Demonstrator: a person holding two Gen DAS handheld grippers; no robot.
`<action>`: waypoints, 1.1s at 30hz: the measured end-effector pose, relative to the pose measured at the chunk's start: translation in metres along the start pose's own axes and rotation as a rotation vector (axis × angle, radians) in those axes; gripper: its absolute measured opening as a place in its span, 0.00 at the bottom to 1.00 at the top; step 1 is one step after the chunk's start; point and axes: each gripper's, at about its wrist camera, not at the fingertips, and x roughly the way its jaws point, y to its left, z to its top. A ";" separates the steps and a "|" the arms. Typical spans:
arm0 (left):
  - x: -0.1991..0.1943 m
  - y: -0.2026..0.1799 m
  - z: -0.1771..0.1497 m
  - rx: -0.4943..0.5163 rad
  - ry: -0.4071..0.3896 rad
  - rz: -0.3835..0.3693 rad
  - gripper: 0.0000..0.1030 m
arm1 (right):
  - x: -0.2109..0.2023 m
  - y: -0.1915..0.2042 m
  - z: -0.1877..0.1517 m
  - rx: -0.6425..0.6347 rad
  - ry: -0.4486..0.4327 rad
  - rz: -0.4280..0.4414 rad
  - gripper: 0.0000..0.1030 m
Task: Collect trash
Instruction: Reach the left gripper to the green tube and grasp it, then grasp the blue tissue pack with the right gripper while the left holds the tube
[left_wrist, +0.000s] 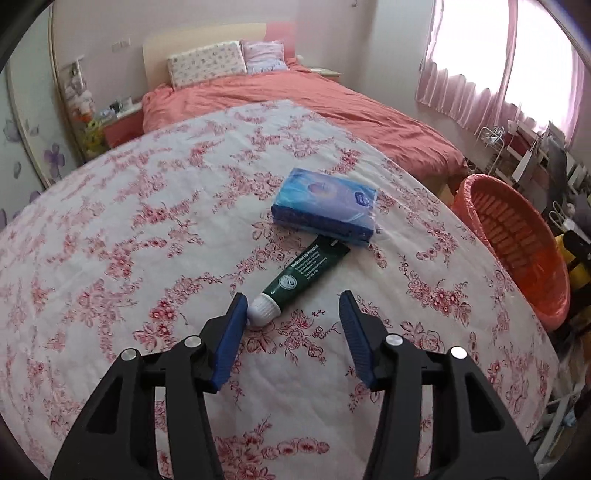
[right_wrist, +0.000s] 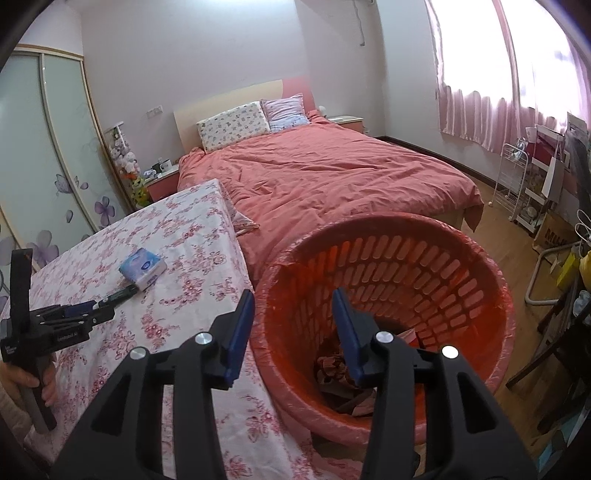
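our left tongs (left_wrist: 293, 301) stand spread about halfway over the flowered table (left_wrist: 110, 258), with the white cap of the green tube (left_wrist: 303, 275) touching the tip of the left pad and nothing pinched. the tube lies just beside the blue tissue pack (left_wrist: 325, 206), its far end touching it. our right tongs (right_wrist: 293, 301) are parted and empty above the rim of the red basket (right_wrist: 461, 240), which stands against the table's edge with some scraps in its bottom.
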 end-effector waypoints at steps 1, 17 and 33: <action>-0.002 0.001 0.002 -0.009 -0.018 0.012 0.51 | 0.000 0.002 0.000 -0.003 0.000 0.002 0.43; 0.016 -0.012 0.011 0.023 0.005 0.033 0.28 | -0.003 0.028 0.002 -0.038 0.008 0.020 0.44; 0.014 -0.013 0.007 0.009 0.001 0.018 0.19 | 0.009 0.081 0.001 -0.130 0.037 0.061 0.44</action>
